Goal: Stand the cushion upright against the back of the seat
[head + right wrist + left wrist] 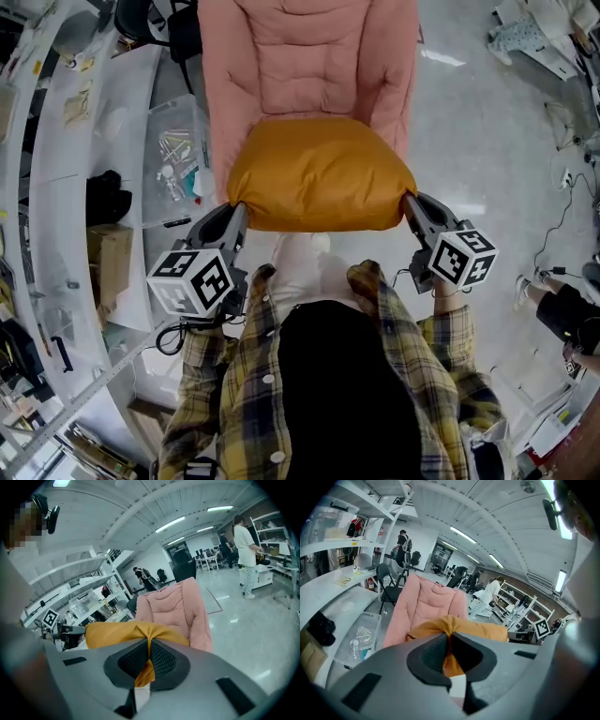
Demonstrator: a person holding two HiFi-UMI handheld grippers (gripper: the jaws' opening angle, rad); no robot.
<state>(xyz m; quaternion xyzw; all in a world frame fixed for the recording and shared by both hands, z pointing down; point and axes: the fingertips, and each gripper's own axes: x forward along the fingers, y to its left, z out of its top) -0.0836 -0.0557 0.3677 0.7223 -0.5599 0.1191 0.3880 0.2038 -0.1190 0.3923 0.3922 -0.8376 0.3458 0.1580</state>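
Where the pink quilted chair stands, the left gripper and right gripper each pinch tight a near corner of the plump mustard-yellow cushion, holding it aloft.

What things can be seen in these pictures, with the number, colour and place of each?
cushion: one, orange, in front of the chair back, between the two grippers
chair: one, pink, padded, ahead of the person
bin: one, clear, left of the chair, small items inside
shelf: one, white, along the left edge
box: one, brown cardboard, far left
shirt: one, yellow plaid, on the person
left gripper: one, grey, jaws shut on the cushion's left corner
right gripper: one, grey, jaws shut on its right corner
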